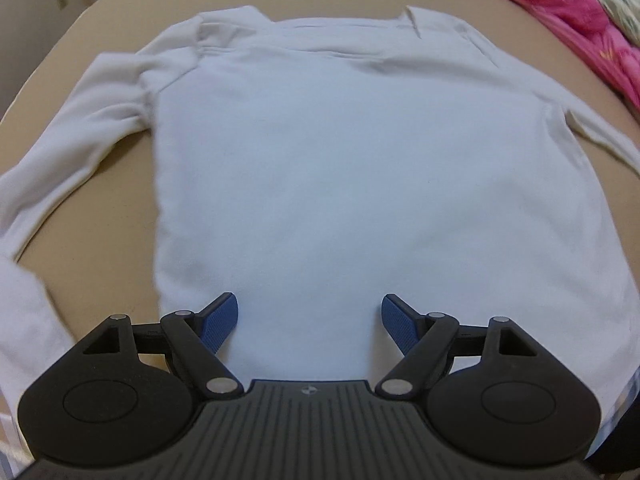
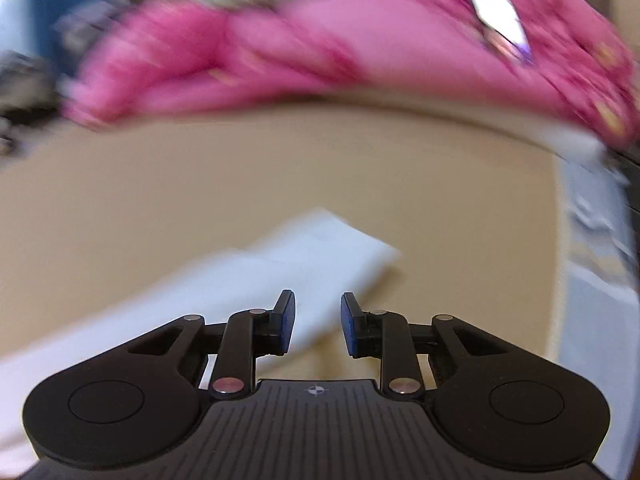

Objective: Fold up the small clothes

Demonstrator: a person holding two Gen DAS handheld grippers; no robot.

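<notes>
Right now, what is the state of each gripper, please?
Left gripper: open, empty, over the white shirt.
Right gripper: open, empty, above the shirt's sleeve.

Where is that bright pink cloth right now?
The pink cloth lies bunched along the far edge of the tan table, beyond the white shirt; the left wrist view shows it in the upper right corner.

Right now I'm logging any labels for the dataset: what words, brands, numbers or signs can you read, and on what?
No readable text.
White shirt: no print or tag showing.
Pink cloth: a white patch, too blurred to read.
Left gripper and right gripper: only a small crosshair mark on each body, no letters.
</notes>
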